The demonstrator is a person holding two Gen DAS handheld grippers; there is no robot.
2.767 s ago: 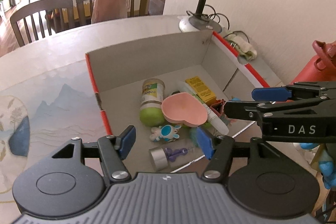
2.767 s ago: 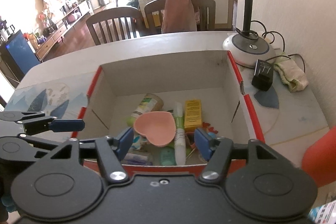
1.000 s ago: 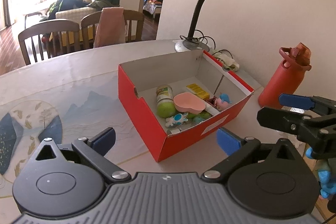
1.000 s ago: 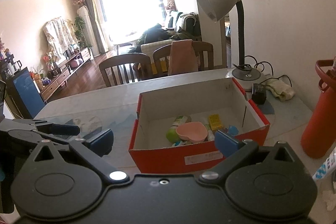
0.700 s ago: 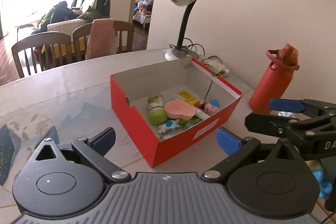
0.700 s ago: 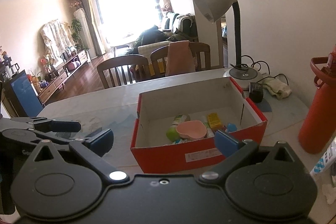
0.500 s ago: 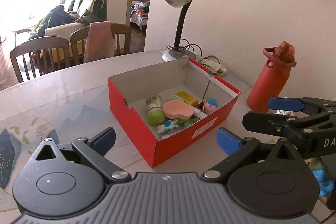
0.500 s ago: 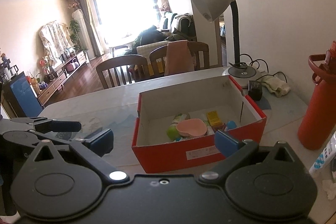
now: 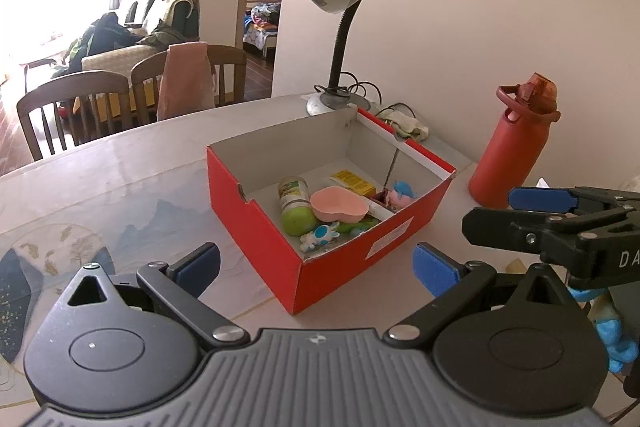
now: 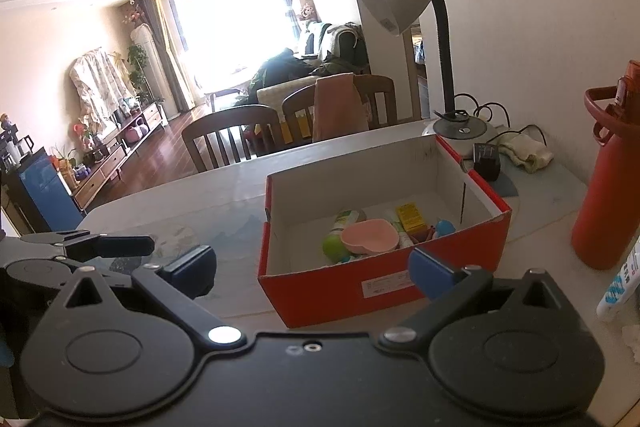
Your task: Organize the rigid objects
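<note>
- A red box (image 9: 340,269) is seen on the table (image 9: 120,187), near both grippers.
- A pink heart bowl (image 9: 338,205), a green bottle (image 9: 296,209) and a yellow packet (image 9: 352,181) are kept inside the box.
- The left gripper (image 9: 316,267) is spread wide, with nothing held.
- The right gripper (image 10: 312,267) is spread wide too.
- A red flask (image 9: 514,147) is stood right of the box.
</note>
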